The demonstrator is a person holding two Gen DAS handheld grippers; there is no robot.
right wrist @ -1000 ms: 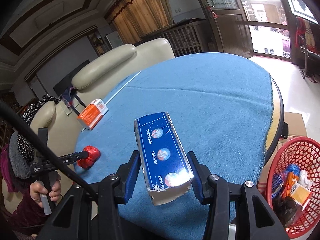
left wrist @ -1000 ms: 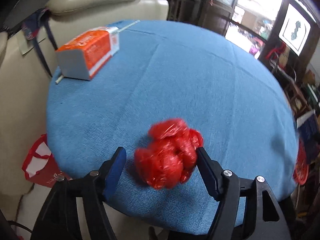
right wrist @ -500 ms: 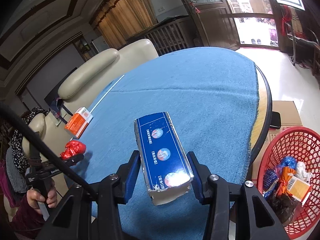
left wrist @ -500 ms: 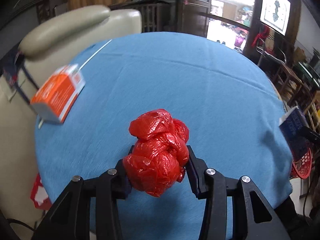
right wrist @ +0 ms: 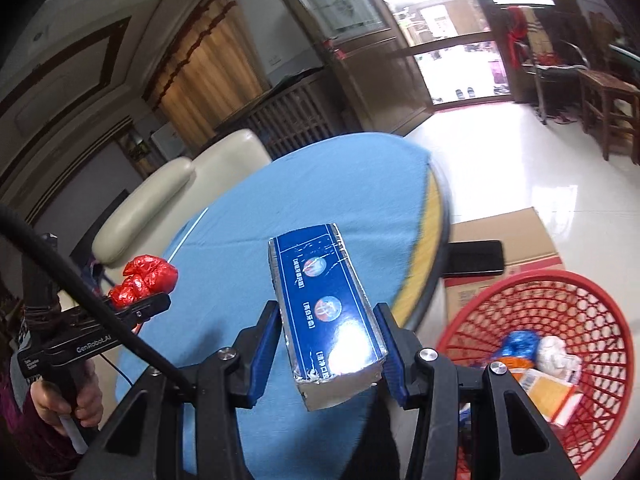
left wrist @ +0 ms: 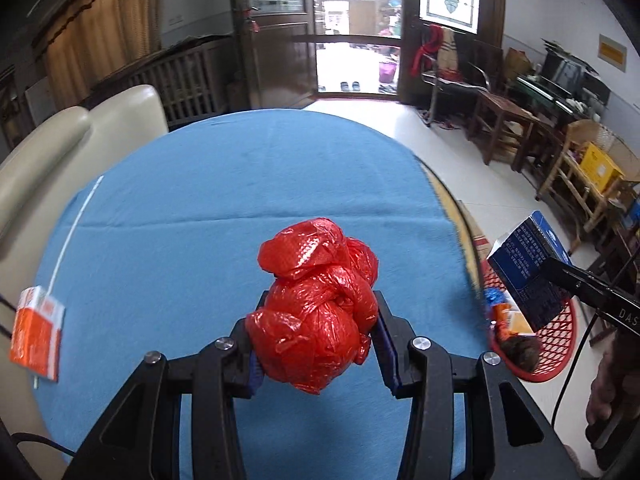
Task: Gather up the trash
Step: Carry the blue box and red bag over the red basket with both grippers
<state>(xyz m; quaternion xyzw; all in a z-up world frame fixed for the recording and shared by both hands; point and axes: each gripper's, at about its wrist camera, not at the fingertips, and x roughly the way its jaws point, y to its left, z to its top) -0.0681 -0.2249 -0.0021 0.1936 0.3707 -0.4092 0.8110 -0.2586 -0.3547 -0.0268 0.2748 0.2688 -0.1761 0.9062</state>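
Note:
A crumpled red plastic bag (left wrist: 320, 304) is lifted off the round table's blue cloth (left wrist: 248, 184), with my left gripper (left wrist: 320, 348) shut on it. The same red plastic bag (right wrist: 144, 280) shows at the left of the right wrist view, with the left gripper (right wrist: 148, 306) beneath it. My right gripper (right wrist: 330, 344) is shut on a long blue carton (right wrist: 324, 308), held near the table's right edge. That blue carton (left wrist: 528, 268) hangs over the red mesh basket (left wrist: 556, 340) in the left wrist view. An orange carton (left wrist: 38, 332) with a white straw lies at the table's left edge.
The red basket (right wrist: 592, 320) on the floor holds several pieces of trash. Behind it stands a cardboard box (right wrist: 504, 240) with a black phone (right wrist: 476, 258) on it. A cream sofa (left wrist: 80, 140) sits behind the table. Chairs and shelves (left wrist: 560, 152) line the right wall.
The left gripper closed on the red bag, lifted it off the cloth and swung right. The right gripper carried the blue carton to the right, toward the red basket.

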